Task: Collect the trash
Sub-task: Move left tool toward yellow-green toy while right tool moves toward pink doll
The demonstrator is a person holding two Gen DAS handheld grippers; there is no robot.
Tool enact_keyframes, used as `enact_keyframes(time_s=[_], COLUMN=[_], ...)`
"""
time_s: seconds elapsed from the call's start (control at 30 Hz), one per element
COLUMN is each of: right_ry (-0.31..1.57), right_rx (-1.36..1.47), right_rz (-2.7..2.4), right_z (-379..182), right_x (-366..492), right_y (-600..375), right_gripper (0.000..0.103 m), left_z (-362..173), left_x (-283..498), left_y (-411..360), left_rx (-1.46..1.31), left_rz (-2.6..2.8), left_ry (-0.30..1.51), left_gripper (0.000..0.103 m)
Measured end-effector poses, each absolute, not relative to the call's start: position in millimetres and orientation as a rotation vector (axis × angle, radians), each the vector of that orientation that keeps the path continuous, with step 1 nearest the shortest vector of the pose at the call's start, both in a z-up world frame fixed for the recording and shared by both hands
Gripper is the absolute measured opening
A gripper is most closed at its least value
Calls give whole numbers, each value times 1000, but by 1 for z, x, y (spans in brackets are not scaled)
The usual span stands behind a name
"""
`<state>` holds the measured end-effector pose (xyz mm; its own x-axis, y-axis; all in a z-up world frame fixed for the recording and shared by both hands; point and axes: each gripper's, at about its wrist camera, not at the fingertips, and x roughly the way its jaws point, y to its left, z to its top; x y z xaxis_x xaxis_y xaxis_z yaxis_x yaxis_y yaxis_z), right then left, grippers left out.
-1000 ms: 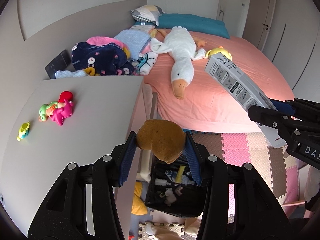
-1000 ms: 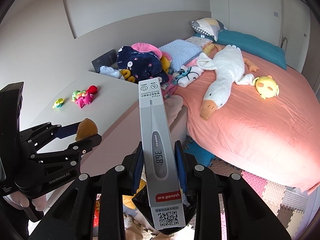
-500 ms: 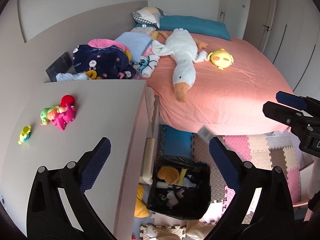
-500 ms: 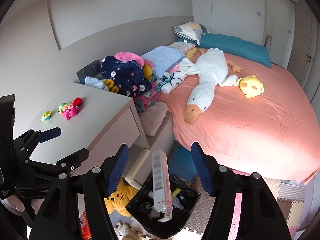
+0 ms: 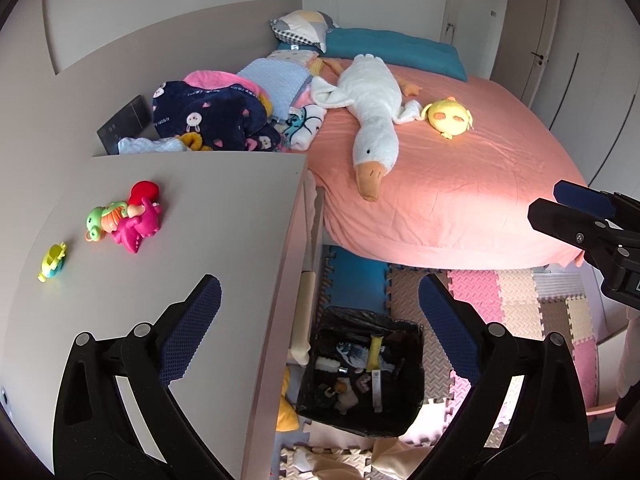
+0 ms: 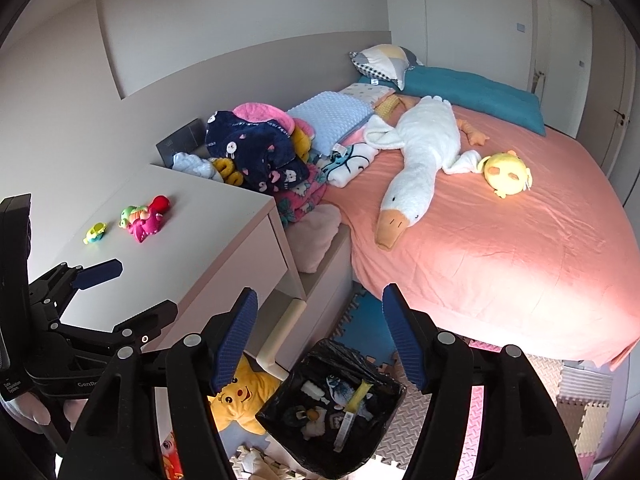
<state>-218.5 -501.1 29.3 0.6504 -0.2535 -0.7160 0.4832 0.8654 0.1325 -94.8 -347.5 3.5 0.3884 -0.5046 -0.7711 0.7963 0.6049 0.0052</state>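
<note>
Grey counter [image 5: 192, 216] carries small toys [image 5: 124, 220], its edge beside the pink bed [image 5: 460, 184]. Black bin [image 5: 362, 372] on foam floor mats [image 5: 516, 300]. Left tongs [image 5: 318, 312] and right tongs [image 6: 316, 328] both wide, empty.

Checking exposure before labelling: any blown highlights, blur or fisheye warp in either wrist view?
Left wrist: sunlight washes out the pink bedsheet edge, black corners, bowed desk edge. Right wrist: same glare on the sheet, curved walls; black-lined trash bin stays sharp in both.

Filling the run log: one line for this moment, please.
left tongs: open, empty | right tongs: open, empty | trash bin: below both
</note>
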Motion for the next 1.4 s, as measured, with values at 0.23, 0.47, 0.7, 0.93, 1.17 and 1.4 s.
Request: enact_keyframes(time_s=[0.23,0.47,0.7,0.93,1.17,1.4], right_ry=[769,779,794,814,841,862], right_rx=[315,289,266,259,255,245], right_rz=[-381,-324,-273,-219,-166,-132], right_z=[26,25,23,16,6,-3], right_x=[-192,-160,-130,-100,-69,-40], right_y=[-481,-455,-432,-413,-393,-377], right_gripper=[66,66,66,66,66,66], left_z=[2,1,1,-3,-9,-17], left_x=[-77,-54,-32,-12,10,32], left_y=[-322,-288,-258,-229,-199,-176], left_rx=[391,362,333,309,279,248], left_rz=[-807,-742,-687,-628,-568,-517], left_ry=[825,837,847,865,890,912], left_gripper=[96,96,96,96,96,96])
